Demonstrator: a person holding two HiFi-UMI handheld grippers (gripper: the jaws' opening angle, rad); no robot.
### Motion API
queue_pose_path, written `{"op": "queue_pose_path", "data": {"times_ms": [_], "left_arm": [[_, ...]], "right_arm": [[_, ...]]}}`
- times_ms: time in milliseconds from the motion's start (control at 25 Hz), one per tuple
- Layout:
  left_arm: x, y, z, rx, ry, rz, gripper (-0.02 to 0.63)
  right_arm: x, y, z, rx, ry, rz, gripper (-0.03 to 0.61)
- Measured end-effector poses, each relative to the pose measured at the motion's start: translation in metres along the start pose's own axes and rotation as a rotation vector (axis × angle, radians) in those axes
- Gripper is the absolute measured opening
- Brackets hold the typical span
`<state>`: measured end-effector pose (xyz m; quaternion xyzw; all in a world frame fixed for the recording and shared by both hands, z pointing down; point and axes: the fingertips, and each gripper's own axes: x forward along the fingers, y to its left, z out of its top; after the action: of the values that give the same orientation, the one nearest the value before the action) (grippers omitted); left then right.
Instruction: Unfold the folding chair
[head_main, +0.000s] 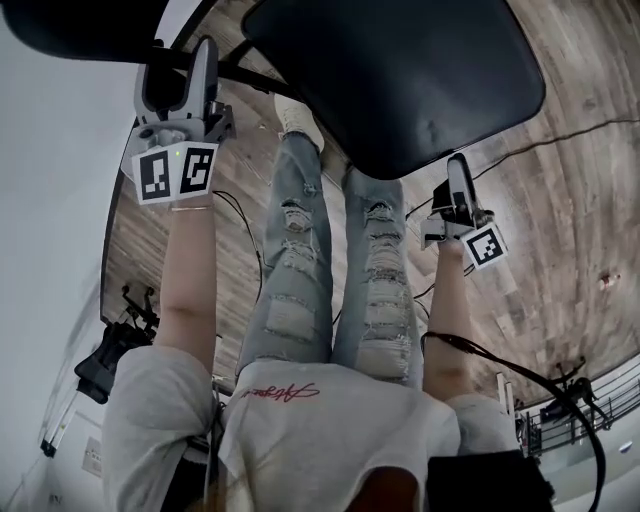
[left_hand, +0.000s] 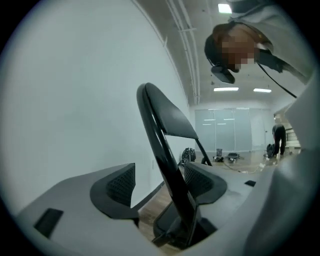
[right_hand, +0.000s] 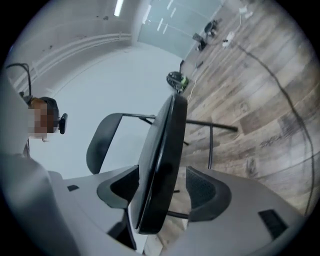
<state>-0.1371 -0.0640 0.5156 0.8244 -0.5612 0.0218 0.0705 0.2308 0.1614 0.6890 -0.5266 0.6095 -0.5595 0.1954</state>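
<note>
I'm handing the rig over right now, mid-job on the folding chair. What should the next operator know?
Left gripper: open, with the backrest frame between its jaws, not clamped.
Right gripper: open, with the edge of the seat between its jaws and a gap at one pad.
Chair stands on the wood floor in front of the person's legs.
Done: seat looks swung down, roughly level.
Left: probably confirm it is fully open, then draw both grippers clear.

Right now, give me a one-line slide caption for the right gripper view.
Right tool, jaws apart, straddling the edge of the black chair seat above a wood floor, backrest behind.
</note>
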Motion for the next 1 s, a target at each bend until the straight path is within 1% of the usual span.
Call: {"op": "queue_pose_path", "data": {"times_ms": [40,80,120,160,200,240,280,360,440,480,560,640,760,880,1000], "left_arm": [[-0.013,-0.001,0.002,0.047,0.012,0.022,0.325],[-0.028,-0.003,0.003,0.087,0.033,0.048,0.306],[-0.043,-0.007,0.005,0.118,0.056,0.078,0.252],[-0.056,-0.015,0.008,0.135,0.077,0.103,0.072],[-0.067,-0.028,0.012,0.132,0.094,0.116,0.017],[-0.073,-0.045,0.016,0.106,0.109,0.118,0.015],[-0.077,-0.065,0.022,0.063,0.122,0.111,0.015],[-0.075,-0.112,0.04,-0.029,0.139,0.068,0.015],[-0.068,-0.158,0.077,-0.091,0.128,0.0,0.015],[-0.063,-0.177,0.102,-0.105,0.111,-0.032,0.015],[-0.053,-0.202,0.154,-0.094,0.06,-0.075,0.015],[-0.046,-0.213,0.204,-0.068,0.004,-0.11,0.015],[-0.046,-0.222,0.267,-0.045,-0.068,-0.162,0.015],[-0.042,-0.223,0.311,-0.064,-0.132,-0.188,0.015],[-0.038,-0.228,0.335,-0.051,-0.175,-0.239,0.015]], "right_arm": [[-0.015,0.005,0.01,-0.056,-0.041,-0.04,0.307],[-0.027,0.015,0.019,-0.13,-0.064,-0.068,0.305],[-0.033,0.03,0.027,-0.224,-0.066,-0.084,0.295],[-0.034,0.05,0.036,-0.336,-0.059,-0.094,0.212],[-0.029,0.075,0.044,-0.451,-0.051,-0.091,0.015],[-0.021,0.104,0.05,-0.552,-0.043,-0.065,0.014],[-0.011,0.136,0.051,-0.632,-0.037,-0.022,0.014],[0.004,0.201,0.047,-0.751,-0.034,0.06,0.014],[0.009,0.263,0.048,-0.851,-0.051,0.1,0.014],[0.008,0.292,0.053,-0.898,-0.068,0.11,0.014],[0.004,0.35,0.068,-0.986,-0.116,0.142,0.014],[-0.001,0.407,0.089,-1.057,-0.178,0.193,0.014],[-0.012,0.481,0.116,-1.125,-0.265,0.258,0.014],[-0.02,0.527,0.132,-1.187,-0.326,0.293,0.014],[-0.026,0.549,0.135,-1.225,-0.353,0.312,0.014]]}}
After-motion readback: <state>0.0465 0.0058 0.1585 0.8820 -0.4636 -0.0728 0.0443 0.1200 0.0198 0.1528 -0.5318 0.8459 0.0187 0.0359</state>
